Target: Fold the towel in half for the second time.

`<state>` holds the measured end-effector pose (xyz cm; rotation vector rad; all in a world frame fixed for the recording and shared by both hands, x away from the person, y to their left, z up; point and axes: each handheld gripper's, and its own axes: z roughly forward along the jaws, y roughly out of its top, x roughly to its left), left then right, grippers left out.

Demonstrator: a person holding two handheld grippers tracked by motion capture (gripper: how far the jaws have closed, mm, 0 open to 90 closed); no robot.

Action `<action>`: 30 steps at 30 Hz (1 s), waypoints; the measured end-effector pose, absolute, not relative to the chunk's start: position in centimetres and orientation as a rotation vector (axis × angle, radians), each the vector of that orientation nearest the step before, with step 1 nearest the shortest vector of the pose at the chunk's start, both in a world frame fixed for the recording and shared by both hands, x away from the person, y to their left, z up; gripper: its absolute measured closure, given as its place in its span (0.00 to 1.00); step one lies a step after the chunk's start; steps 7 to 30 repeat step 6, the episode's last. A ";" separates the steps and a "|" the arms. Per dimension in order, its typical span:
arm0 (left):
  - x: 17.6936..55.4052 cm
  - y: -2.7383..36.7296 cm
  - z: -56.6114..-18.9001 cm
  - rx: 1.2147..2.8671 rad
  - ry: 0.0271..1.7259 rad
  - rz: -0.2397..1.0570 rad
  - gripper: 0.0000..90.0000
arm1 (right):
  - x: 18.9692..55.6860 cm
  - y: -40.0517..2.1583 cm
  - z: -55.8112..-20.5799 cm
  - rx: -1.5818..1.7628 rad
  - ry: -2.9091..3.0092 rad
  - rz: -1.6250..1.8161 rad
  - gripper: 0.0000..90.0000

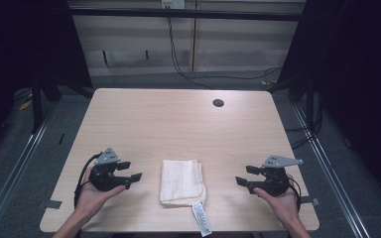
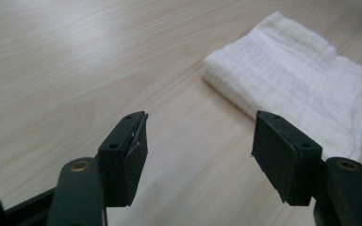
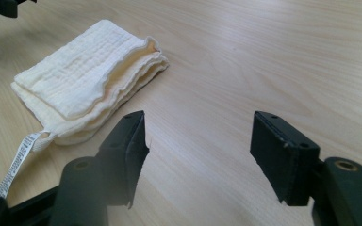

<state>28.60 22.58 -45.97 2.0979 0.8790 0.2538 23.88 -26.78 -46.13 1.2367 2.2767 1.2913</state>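
- The folded cream-white waffle-weave cloth [image 1: 181, 181] lies flat on the light wood-grain table [image 1: 178, 119], near the table's front edge and roughly midway between the two grippers.
- The cloth is folded into a compact rectangle of several layers; the stacked edges show in the right gripper view [image 3: 89, 80].
- A white printed care label [image 1: 201, 218] hangs from the cloth's near right corner and rests on the table, pointing toward the front edge.
- The left gripper [image 1: 133, 171] is held to the left of the cloth, near it but not touching, with its black jaws pointing toward it.
- Its jaws stand wide apart with bare table between them; in the left gripper view the cloth [image 2: 301, 89] lies ahead and to the right.
- The right gripper [image 1: 244, 175] is held to the right of the cloth, clear of it, jaws pointing toward it.
- Its jaws stand wide apart over bare table, gripping nothing.
- A small dark round hole [image 1: 218, 103] sits in the table near the far edge, well apart from the cloth.
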 end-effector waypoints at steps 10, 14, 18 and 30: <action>27.4 24.5 -47.0 2.066 0.854 0.218 0.36 | 23.7 -27.4 -46.6 1.246 2.242 1.303 0.38; 27.4 24.5 -47.0 2.066 0.854 0.218 0.36 | 23.7 -27.4 -46.6 1.246 2.242 1.303 0.38; 27.4 24.5 -47.0 2.066 0.854 0.218 0.36 | 23.7 -27.4 -46.6 1.246 2.242 1.303 0.38; 27.4 24.5 -47.0 2.066 0.854 0.218 0.36 | 23.7 -27.4 -46.6 1.246 2.242 1.303 0.38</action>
